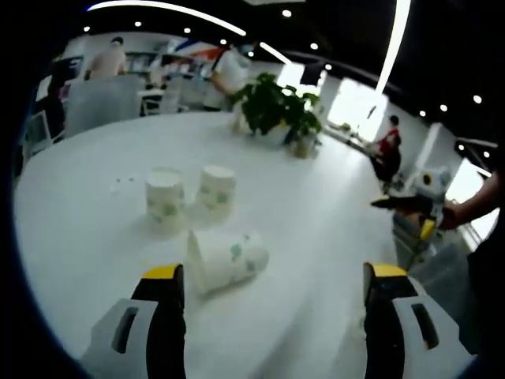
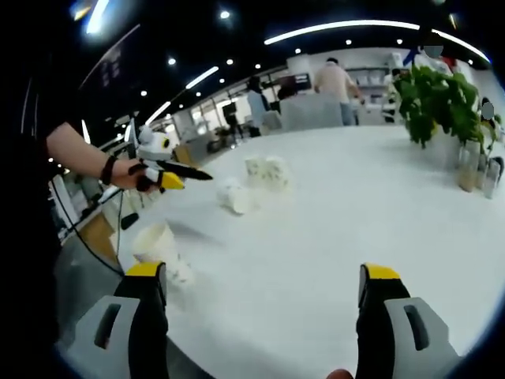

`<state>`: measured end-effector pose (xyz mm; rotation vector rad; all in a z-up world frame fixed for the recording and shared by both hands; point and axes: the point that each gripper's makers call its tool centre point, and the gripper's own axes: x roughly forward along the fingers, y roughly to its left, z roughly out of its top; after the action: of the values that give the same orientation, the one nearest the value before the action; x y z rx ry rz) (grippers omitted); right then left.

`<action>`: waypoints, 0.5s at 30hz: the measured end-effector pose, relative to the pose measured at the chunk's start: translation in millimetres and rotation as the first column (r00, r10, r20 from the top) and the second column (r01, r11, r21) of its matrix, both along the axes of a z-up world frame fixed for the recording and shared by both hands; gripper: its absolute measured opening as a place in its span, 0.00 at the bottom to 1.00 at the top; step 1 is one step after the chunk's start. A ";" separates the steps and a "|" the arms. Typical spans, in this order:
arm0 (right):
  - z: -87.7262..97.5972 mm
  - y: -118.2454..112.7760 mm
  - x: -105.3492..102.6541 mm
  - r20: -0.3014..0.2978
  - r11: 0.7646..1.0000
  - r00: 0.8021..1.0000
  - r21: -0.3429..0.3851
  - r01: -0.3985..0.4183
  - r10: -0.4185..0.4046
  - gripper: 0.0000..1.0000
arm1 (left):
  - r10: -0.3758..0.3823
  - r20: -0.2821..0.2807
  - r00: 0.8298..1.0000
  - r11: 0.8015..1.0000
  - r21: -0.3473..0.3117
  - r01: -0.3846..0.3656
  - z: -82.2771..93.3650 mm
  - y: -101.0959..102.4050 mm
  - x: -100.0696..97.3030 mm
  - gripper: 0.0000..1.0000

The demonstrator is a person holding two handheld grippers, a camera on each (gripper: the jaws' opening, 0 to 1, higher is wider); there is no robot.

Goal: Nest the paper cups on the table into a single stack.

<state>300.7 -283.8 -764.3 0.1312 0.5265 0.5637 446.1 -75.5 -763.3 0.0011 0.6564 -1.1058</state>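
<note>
Now both my grippers — left gripper (image 1: 272, 288) and right gripper (image 2: 264, 288) — gape wide, holding nothing. One paper cup (image 1: 227, 258) lies tipped on the white table (image 1: 316, 229) near my left jaws; two upright cups (image 1: 190, 196) stand beyond.

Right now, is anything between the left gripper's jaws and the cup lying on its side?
No. In the left gripper view, bare white table separates the open left gripper from the tipped cup.

My left gripper (image 1: 271, 294) and right gripper (image 2: 263, 290) are cut off at the bottom edge, so I see only the jaws. The far cups (image 2: 266, 171) blur together; their count is unclear. The plant's pot (image 1: 304, 145) is too blurred to make out.
</note>
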 end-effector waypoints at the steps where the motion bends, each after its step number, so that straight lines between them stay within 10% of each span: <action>1: 0.0 0.6 -0.1 0.000 1.000 1.000 -0.001 -0.003 0.003 1.00 | -0.003 -0.003 1.000 1.000 -0.001 0.003 -0.5 -1.1 0.2 0.95; 15: -1.7 -4.9 -4.0 -0.019 1.000 1.000 -0.010 0.010 -0.010 0.99 | -0.002 -0.030 1.000 1.000 -0.012 0.001 -13.4 -4.9 9.8 0.94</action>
<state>296.7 -288.7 -766.0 0.1299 0.5470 0.5507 455.9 -80.4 -776.7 -0.0254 0.6771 -1.1131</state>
